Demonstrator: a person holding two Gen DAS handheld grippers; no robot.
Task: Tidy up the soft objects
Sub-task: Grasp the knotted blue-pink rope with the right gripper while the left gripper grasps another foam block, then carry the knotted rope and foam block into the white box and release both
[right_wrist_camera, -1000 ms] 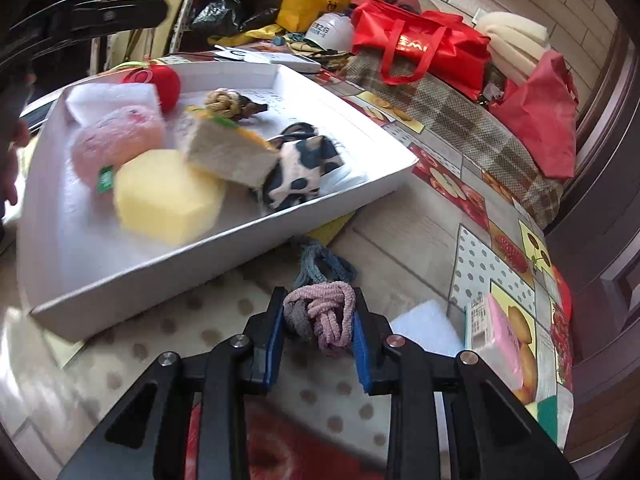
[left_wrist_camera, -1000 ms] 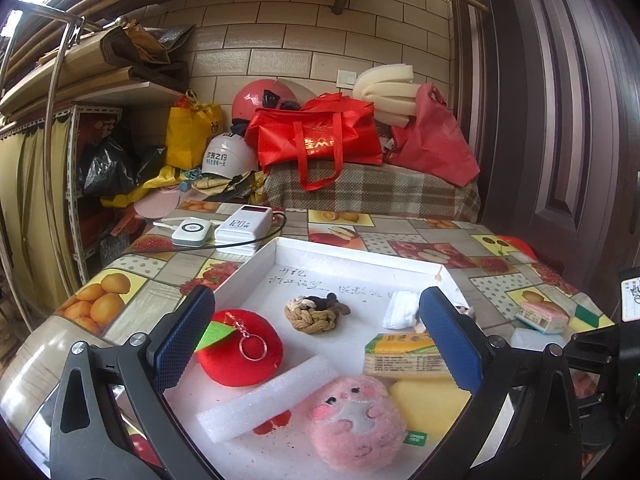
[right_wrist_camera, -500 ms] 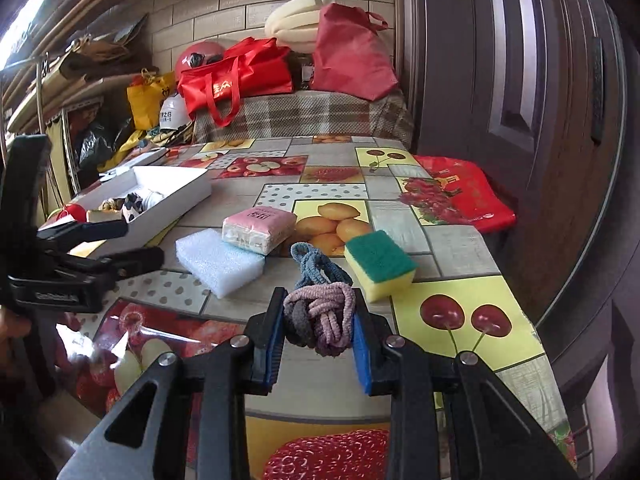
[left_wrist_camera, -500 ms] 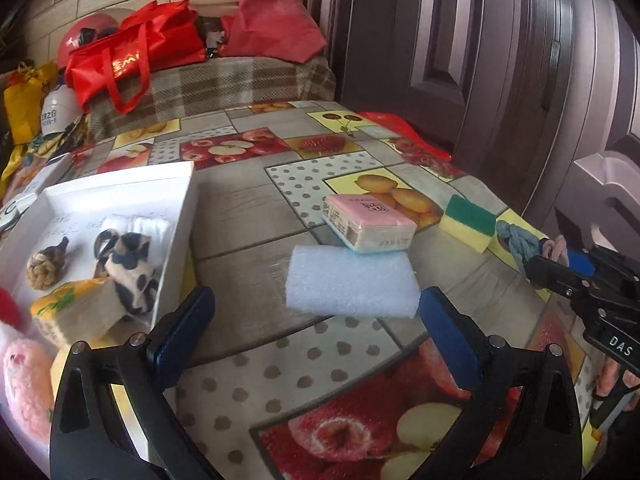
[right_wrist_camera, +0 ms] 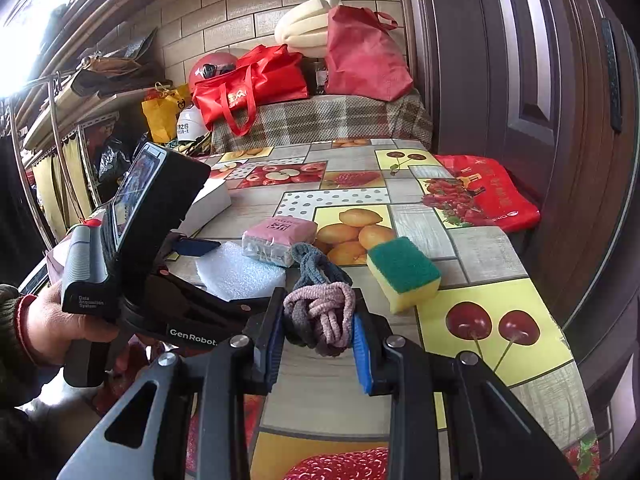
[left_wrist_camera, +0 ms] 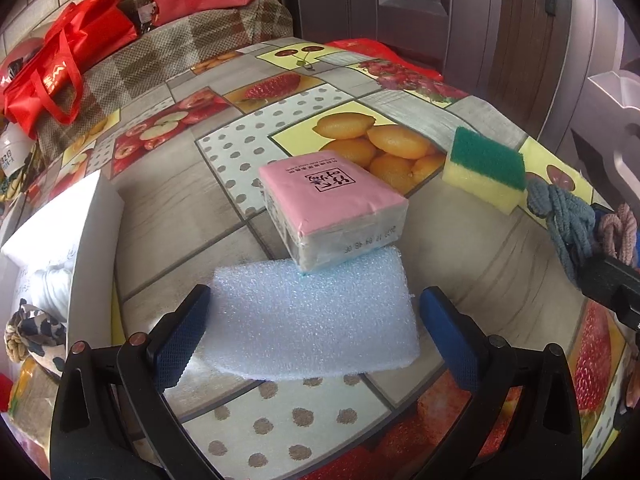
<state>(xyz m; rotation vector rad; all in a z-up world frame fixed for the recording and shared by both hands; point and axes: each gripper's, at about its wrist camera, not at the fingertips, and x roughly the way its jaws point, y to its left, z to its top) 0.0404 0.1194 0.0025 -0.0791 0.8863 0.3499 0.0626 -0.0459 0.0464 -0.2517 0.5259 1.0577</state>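
My left gripper is open, its jaws on either side of a pale blue foam block lying on the table; the block also shows in the right wrist view. A pink tissue pack rests against the block's far edge. My right gripper is shut on a knotted pink and grey rope, held just above the table; the rope also shows at the right edge of the left wrist view. A white tray with several soft items is at the left.
A green and yellow sponge lies right of the rope. A cow-print knot sits in the tray. Red bags and a plaid-covered bench stand behind the table. A dark door is at the right.
My left gripper has swung from over the tray to the right and closed in on the foam block. My right gripper has kept hold of the rope and turned toward the table's right end.
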